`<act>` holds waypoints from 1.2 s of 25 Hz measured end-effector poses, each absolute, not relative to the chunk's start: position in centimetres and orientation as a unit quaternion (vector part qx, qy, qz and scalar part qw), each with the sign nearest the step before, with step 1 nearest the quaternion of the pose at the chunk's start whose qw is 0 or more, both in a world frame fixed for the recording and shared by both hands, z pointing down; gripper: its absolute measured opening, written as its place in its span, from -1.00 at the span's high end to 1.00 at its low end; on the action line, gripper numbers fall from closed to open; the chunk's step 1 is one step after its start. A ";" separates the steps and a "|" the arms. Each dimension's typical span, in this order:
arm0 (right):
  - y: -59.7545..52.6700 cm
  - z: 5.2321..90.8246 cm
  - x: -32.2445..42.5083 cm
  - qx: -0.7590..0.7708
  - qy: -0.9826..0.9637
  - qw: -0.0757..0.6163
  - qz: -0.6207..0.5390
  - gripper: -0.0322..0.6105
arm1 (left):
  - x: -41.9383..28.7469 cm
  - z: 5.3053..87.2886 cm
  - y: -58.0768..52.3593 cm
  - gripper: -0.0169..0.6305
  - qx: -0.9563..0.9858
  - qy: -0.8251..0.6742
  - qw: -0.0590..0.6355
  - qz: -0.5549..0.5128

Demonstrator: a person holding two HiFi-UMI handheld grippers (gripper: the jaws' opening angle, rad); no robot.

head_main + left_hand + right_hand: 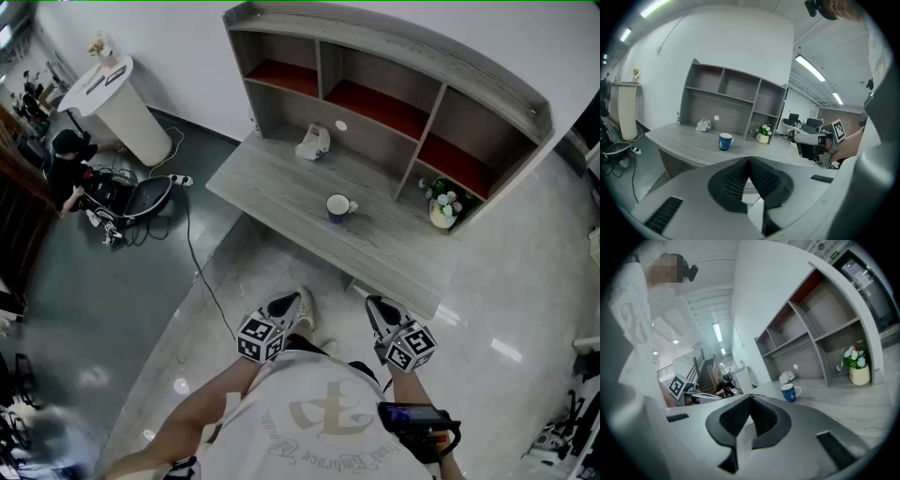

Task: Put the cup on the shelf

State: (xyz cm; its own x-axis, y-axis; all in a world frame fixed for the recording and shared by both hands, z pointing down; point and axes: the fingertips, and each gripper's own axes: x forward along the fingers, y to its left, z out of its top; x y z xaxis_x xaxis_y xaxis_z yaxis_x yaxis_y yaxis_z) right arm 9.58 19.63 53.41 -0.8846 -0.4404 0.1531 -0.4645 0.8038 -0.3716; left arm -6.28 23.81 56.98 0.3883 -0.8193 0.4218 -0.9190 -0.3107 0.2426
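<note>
A blue cup (338, 208) with a white inside stands upright near the middle of the grey desk (272, 183), in front of the open shelf unit (380, 108). The same cup (725, 141) shows in the left gripper view, and the right gripper view has the cup (789, 392) too. Both grippers hang close to my body, short of the desk's front edge and well apart from the cup. My left gripper (286, 306) is shut with nothing in it, its jaws (749, 161) meeting. My right gripper (379, 309) is also shut and empty (750, 399).
A white lumpy object (314, 142) lies at the back of the desk. A flower pot (442, 208) stands in the lower right shelf bay. On the floor to the left are a white pedestal (122, 108), a crouching person (66, 164) and cables (192, 248).
</note>
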 end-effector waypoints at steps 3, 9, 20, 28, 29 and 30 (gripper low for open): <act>21.0 53.2 9.4 0.234 -0.949 0.031 0.208 0.89 | -6.1 57.1 25.3 0.94 0.800 -0.540 0.234 0.115; 21.5 53.5 9.5 0.237 -0.948 0.035 0.212 0.89 | -5.2 57.0 25.4 0.94 0.808 -0.528 0.230 0.123; 20.7 53.6 8.5 0.238 -0.946 0.027 0.218 0.89 | -6.4 57.0 25.0 0.94 0.804 -0.535 0.221 0.132; 19.8 53.7 7.0 0.225 -0.949 0.029 0.217 0.89 | -7.0 57.0 24.5 0.94 0.801 -0.540 0.222 0.132; 19.6 53.7 6.8 0.224 -0.950 0.030 0.217 0.89 | -7.2 56.9 24.3 0.94 0.800 -0.542 0.222 0.131; 19.3 53.7 6.7 0.223 -0.950 0.031 0.217 0.89 | -7.3 56.9 24.0 0.94 0.799 -0.543 0.222 0.131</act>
